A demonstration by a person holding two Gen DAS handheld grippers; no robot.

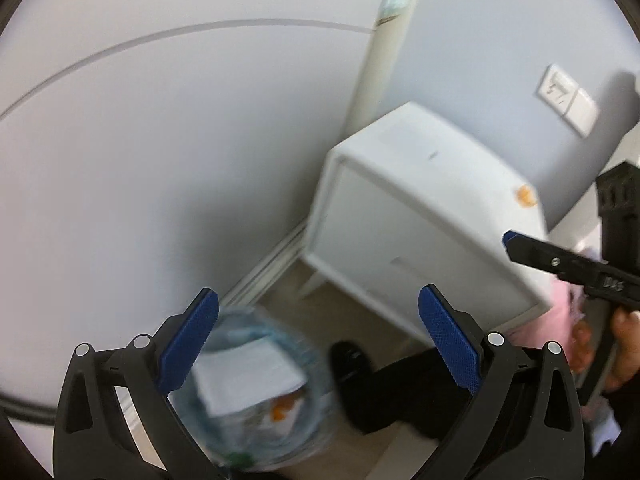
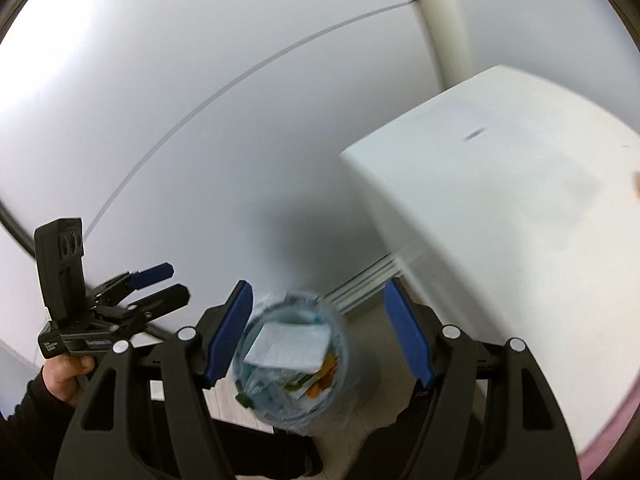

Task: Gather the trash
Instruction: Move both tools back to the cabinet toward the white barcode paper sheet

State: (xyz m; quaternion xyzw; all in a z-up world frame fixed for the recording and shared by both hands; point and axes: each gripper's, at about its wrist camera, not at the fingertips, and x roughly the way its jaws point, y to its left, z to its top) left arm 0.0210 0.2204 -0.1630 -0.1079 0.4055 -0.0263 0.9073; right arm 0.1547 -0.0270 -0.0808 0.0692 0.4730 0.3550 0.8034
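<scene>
A round waste bin (image 2: 292,364) with a clear liner stands on the floor below both grippers. It holds a white sheet of paper (image 2: 290,344) and orange scraps. My right gripper (image 2: 320,336) hangs open above it with nothing between its blue pads. My left gripper (image 1: 318,340) is spread wide and empty, with the bin (image 1: 256,392) blurred beneath it. An orange scrap (image 1: 526,196) lies on the top of the white nightstand (image 1: 420,216), near its right edge. From the right wrist view, the left gripper (image 2: 176,282) shows at the left, held by a hand (image 2: 68,376).
The nightstand (image 2: 500,200) stands against a pale wall, with a white pipe (image 1: 384,64) in the corner and a wall socket (image 1: 568,98) behind it. A black shoe (image 1: 352,360) and trouser leg are beside the bin. Pink cloth (image 1: 560,320) shows at the right.
</scene>
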